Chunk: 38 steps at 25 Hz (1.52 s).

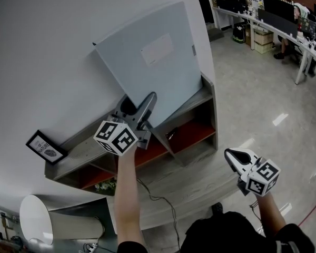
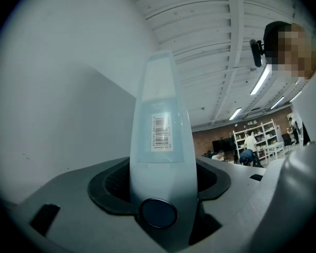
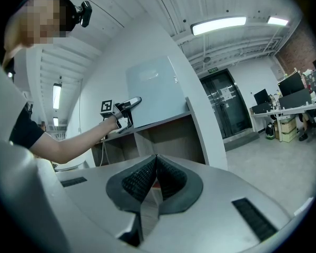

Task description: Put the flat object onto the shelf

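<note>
Flat panel (image 1: 147, 57) upper centre atop the shelf (image 1: 89, 144), leaning on wall (image 1: 52, 46), picture frame (image 1: 46, 147) at left, my left gripper (image 1: 150, 99) at the panel's foot

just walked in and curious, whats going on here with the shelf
A person is working with a gripper in each hand. The left gripper has its jaws on the lower edge of a pale blue folder, which stands on top of the shelf against the white wall. The right gripper is held low off to the side, jaws together and empty. The folder is up on the shelf but not yet let go.
</note>
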### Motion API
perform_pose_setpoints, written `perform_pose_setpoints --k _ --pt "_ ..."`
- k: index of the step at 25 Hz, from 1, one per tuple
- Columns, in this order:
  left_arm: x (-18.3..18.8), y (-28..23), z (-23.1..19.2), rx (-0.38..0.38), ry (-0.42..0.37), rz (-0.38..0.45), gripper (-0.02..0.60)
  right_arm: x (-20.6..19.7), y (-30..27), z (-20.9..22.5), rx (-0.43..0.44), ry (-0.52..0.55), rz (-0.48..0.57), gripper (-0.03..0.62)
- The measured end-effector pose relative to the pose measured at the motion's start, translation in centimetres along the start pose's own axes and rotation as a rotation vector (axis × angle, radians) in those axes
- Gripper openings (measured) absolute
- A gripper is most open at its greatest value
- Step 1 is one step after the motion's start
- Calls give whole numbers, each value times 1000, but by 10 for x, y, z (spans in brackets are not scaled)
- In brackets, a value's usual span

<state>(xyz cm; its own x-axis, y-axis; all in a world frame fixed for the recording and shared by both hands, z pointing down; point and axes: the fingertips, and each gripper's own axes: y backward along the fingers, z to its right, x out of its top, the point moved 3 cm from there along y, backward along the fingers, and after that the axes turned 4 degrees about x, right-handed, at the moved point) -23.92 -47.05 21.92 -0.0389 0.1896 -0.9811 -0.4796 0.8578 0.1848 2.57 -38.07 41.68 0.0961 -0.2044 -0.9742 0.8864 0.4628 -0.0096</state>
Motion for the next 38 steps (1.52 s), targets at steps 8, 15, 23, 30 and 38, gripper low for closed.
perform_pose_setpoints --k 8,15,23,30,38 --pt "-4 -2 -6 3 18 -8 316 -2 -2 1 25 -3 -16 14" --pt "-4 -2 -5 3 -9 -8 331 -5 -2 2 35 -4 -24 14" --pt "-3 -2 -2 13 -57 -10 357 -7 -3 -1 38 -8 -30 14" --pt "-4 1 -3 54 -62 5 382 -6 -1 -2 30 -4 -20 14" --pt "-5 7 -5 77 -83 15 396 -6 -1 -5 31 1 -20 14"
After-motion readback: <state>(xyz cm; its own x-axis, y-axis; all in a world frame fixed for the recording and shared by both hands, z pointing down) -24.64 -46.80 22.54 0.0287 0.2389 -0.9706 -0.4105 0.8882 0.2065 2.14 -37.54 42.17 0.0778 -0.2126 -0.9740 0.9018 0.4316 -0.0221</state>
